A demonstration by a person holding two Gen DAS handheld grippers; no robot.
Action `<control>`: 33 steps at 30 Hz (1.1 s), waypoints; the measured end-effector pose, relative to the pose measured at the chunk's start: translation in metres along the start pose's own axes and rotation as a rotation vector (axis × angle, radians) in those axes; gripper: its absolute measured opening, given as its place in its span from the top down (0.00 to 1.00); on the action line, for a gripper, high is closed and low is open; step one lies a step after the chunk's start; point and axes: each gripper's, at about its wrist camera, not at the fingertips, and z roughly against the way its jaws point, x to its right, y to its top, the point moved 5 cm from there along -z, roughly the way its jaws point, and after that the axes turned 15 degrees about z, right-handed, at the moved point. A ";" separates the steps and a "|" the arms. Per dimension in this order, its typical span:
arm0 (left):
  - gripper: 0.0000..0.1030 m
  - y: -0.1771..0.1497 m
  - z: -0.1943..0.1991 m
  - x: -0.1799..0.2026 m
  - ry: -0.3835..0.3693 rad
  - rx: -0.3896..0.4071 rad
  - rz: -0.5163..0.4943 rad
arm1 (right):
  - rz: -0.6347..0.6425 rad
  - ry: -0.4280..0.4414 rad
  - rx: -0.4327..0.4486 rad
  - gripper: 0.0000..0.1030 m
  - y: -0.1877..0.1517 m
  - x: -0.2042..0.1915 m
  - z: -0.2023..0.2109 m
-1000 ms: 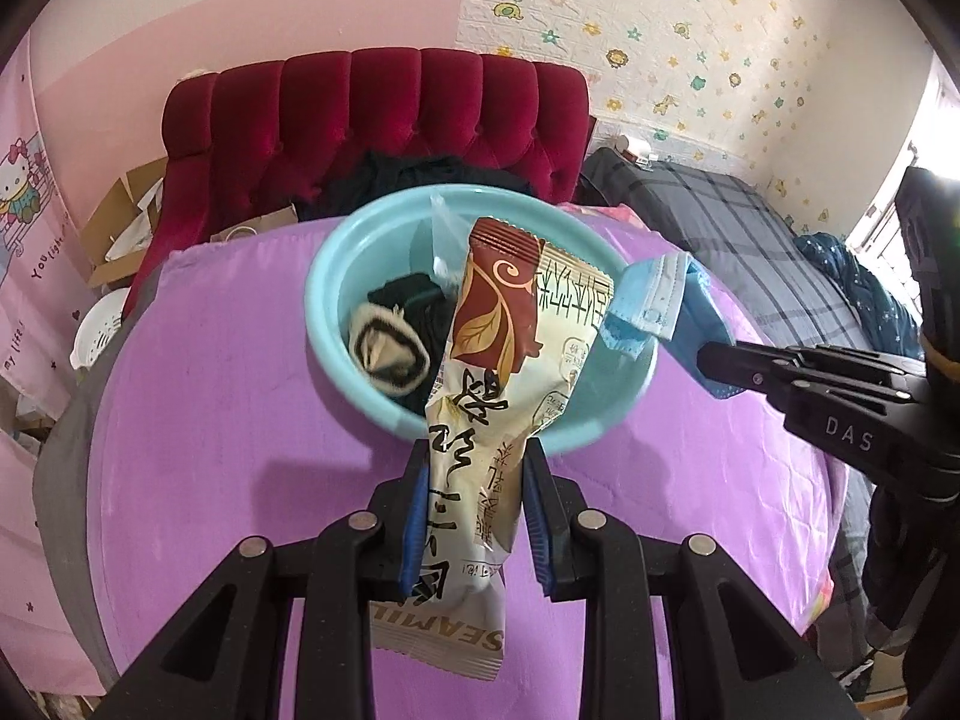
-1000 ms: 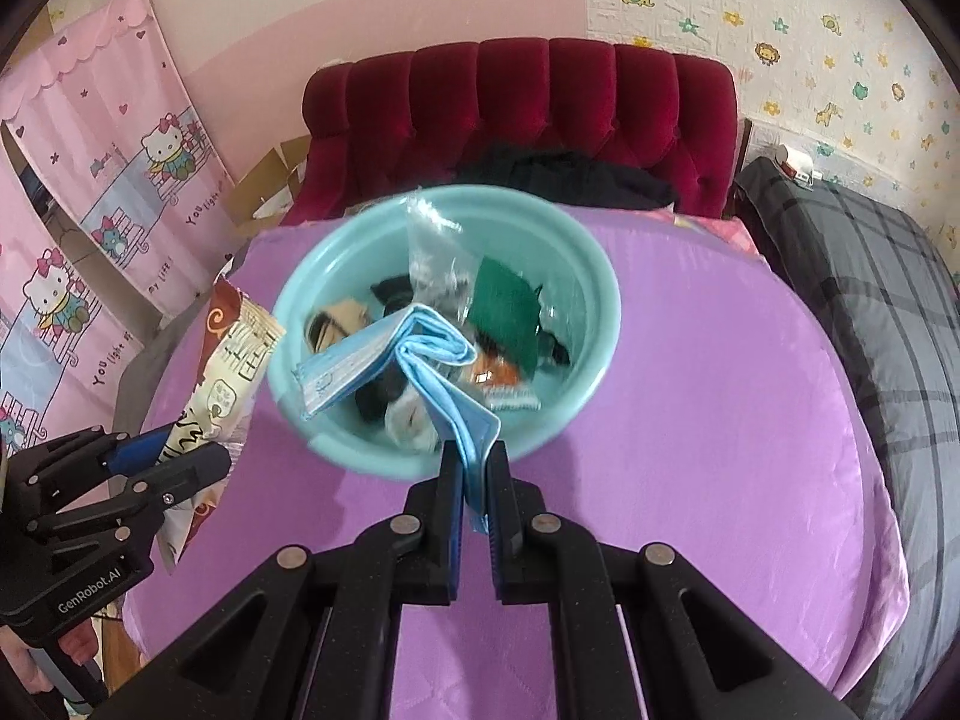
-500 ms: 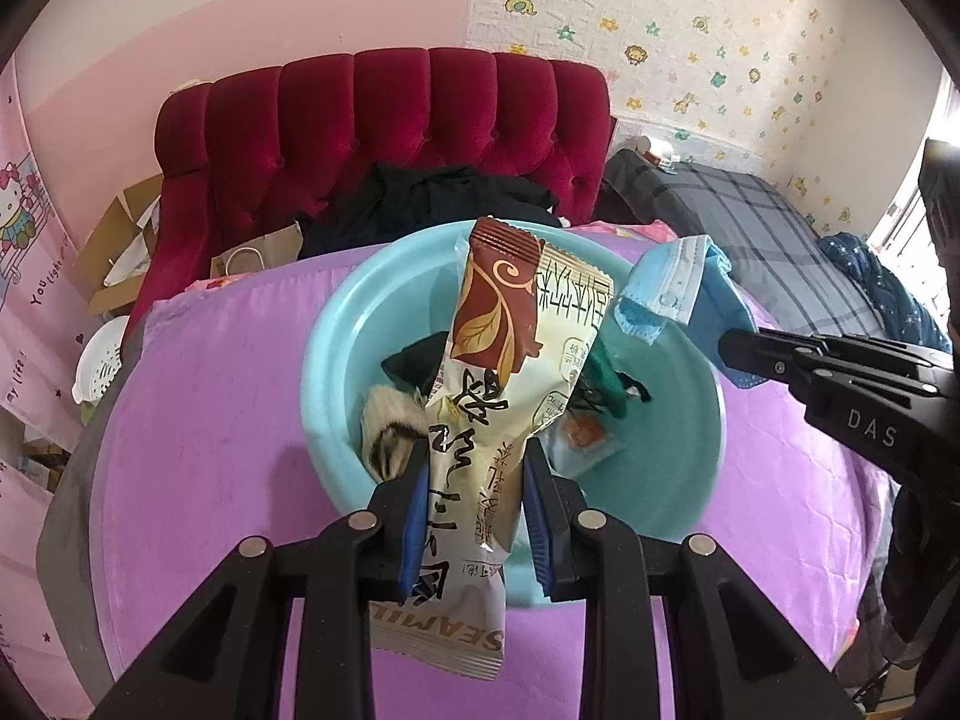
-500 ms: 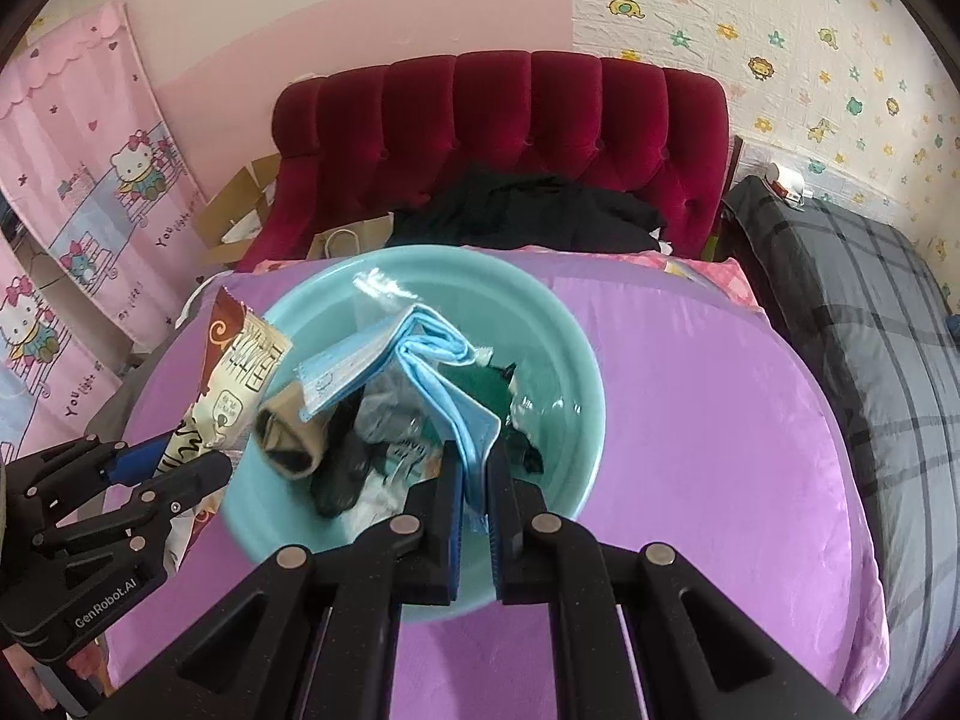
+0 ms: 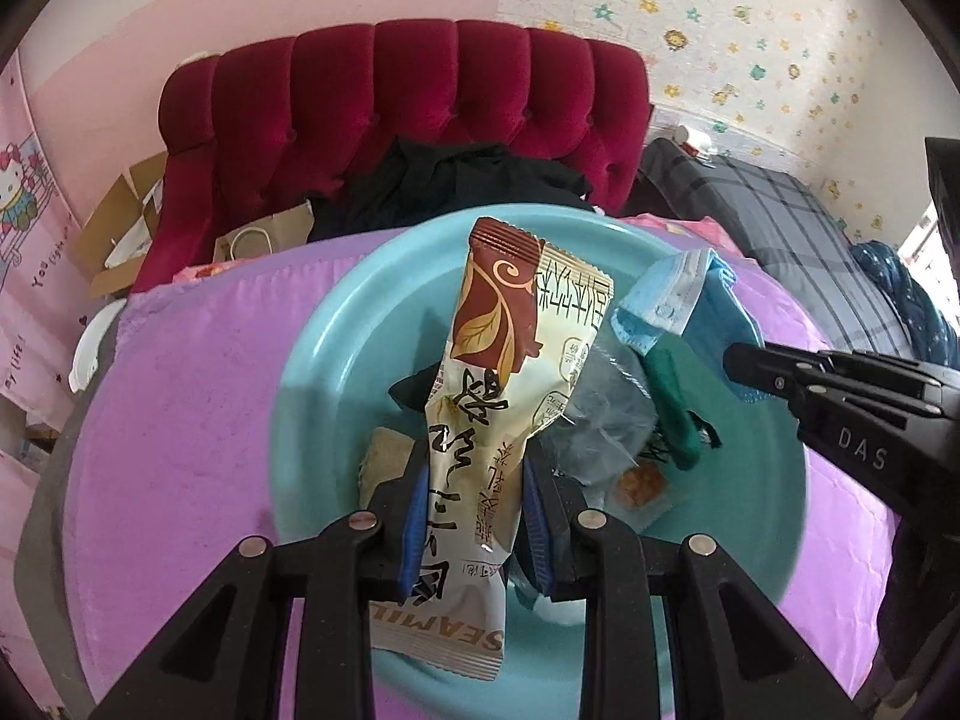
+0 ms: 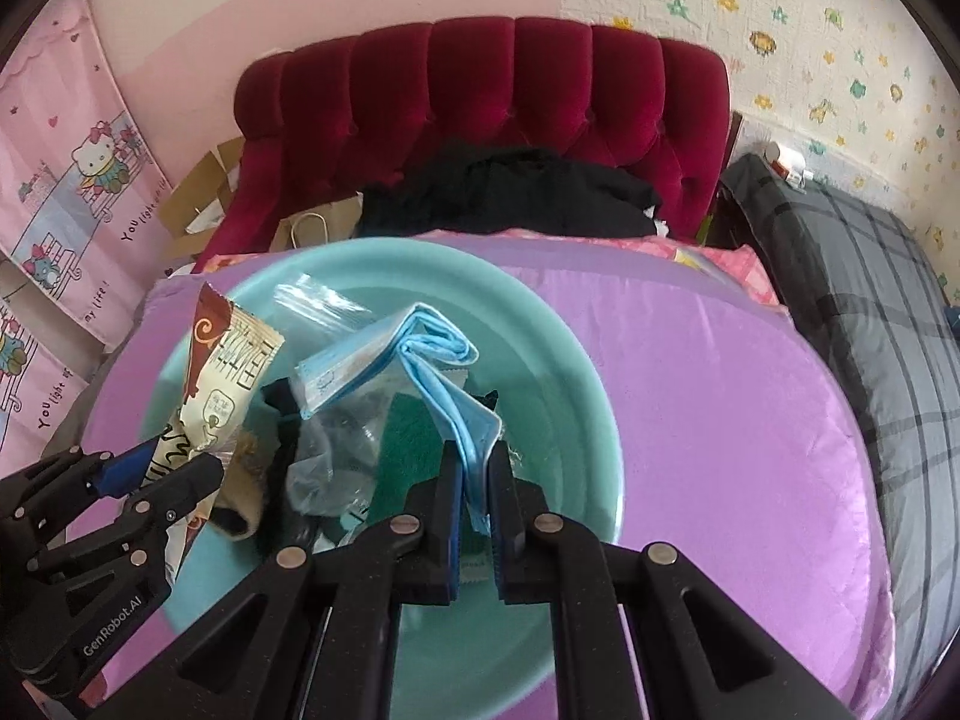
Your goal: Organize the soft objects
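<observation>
A light blue basin sits on the purple table and holds dark socks, a green cloth, a clear plastic bag and a small snack. My left gripper is shut on a cream and brown snack packet, held over the basin. My right gripper is shut on a folded blue face mask, also over the basin.
The purple table fills the view around the basin. A red tufted headboard with black clothes and a paper bag stands behind. A grey plaid bed lies to the right, cardboard boxes to the left.
Both grippers have moved forward over the basin with their items still held. The basin now lies right under the packet and the mask.
</observation>
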 end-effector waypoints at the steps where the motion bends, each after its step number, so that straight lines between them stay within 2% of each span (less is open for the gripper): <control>1: 0.70 0.000 -0.005 0.001 0.003 -0.006 0.001 | -0.001 -0.001 -0.007 0.93 0.000 0.000 -0.005; 11: 0.67 -0.002 -0.010 0.009 0.019 -0.009 -0.021 | -0.011 0.024 -0.029 0.89 0.000 0.002 -0.022; 12: 0.66 -0.002 -0.010 0.009 0.026 -0.008 -0.021 | -0.012 0.024 -0.026 0.87 0.000 0.001 -0.021; 13: 0.62 -0.002 -0.009 0.009 0.031 -0.006 -0.022 | -0.011 0.024 -0.024 0.77 0.001 0.001 -0.020; 14: 0.49 -0.002 -0.008 0.009 0.040 0.002 -0.023 | -0.008 0.025 -0.020 0.67 0.001 0.000 -0.019; 15: 0.38 -0.001 -0.007 0.008 0.048 0.007 -0.024 | -0.005 0.023 -0.013 0.61 0.001 0.000 -0.016; 16: 0.16 -0.001 -0.006 0.008 0.054 0.015 -0.024 | -0.004 0.020 -0.006 0.56 0.002 0.000 -0.014; 17: 0.07 0.000 -0.003 0.007 0.061 0.030 -0.023 | -0.002 0.019 -0.002 0.52 0.002 -0.001 -0.012; 18: 0.05 0.000 -0.002 0.007 0.065 0.040 -0.021 | 0.000 0.013 0.002 0.48 0.003 -0.001 -0.011; 20: 0.00 0.000 0.001 0.005 0.080 0.048 -0.019 | 0.000 0.013 0.010 0.23 0.003 -0.002 -0.008; 23: 0.00 -0.001 0.005 0.004 0.087 0.060 -0.017 | -0.008 0.011 0.032 0.03 0.002 -0.002 -0.002; 24: 0.00 -0.002 0.006 0.004 0.088 0.062 -0.015 | -0.007 0.008 0.037 0.01 0.002 -0.002 0.001; 33: 0.00 -0.018 0.033 0.005 0.077 0.065 -0.002 | 0.014 0.004 0.059 0.00 -0.010 -0.011 0.028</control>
